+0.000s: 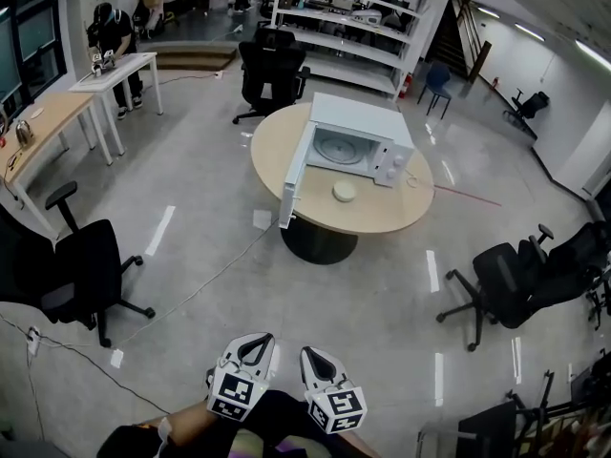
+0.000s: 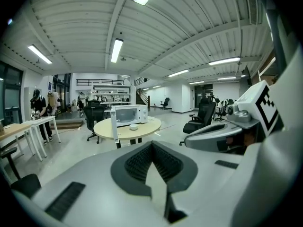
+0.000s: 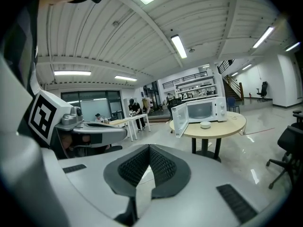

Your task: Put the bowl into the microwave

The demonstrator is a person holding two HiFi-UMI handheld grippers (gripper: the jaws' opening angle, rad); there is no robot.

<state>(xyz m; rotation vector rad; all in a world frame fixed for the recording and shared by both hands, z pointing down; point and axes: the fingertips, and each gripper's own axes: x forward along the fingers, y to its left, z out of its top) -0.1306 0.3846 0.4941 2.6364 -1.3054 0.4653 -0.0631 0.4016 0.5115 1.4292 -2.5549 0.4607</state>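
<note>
A small white bowl sits on the round wooden table, just in front of the white microwave. The microwave's door stands wide open to the left. In the gripper views the bowl and the microwave show far off. My left gripper and right gripper are side by side at the bottom of the head view, several steps from the table. Both are shut, with nothing between the jaws.
Black office chairs stand at the left, at the right and behind the table. Desks line the left wall, with a person at one. Shelves fill the back. A cable runs across the floor.
</note>
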